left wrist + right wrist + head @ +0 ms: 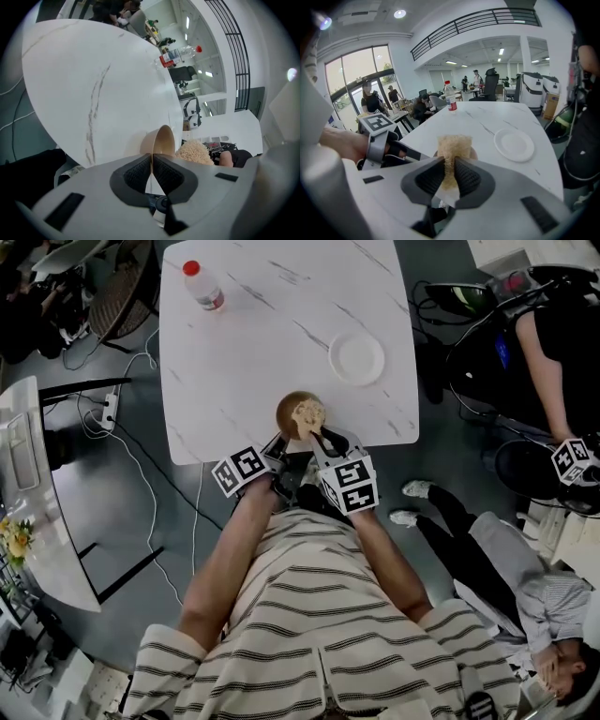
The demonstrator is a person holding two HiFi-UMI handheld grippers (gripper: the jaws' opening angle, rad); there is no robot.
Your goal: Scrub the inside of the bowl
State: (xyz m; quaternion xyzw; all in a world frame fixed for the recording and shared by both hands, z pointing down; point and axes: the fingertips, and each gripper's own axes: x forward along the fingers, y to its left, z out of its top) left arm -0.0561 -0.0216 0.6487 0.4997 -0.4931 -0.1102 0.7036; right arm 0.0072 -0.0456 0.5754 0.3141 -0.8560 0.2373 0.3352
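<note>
The left gripper (152,159) pinches the bowl (162,140) by its rim. The right gripper (450,165) clamps a scrubber (453,144) inside it.

White marble-look table (234,352) standing on a dark grey floor (441,456), tall windows (356,70) letting daylight in, round ceiling lights (399,14) glowing, a black railing (473,21) running along the upper level, people (370,101) standing by the windows.

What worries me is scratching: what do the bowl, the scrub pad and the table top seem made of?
Bowl: smooth, matte tan, thin rim; probably plastic or bamboo fibre. Scrub pad: coarse, tangled beige fibres, loofah-like. Table top: white with grey veins, slight sheen; marble or marble-look laminate, cannot tell.
</note>
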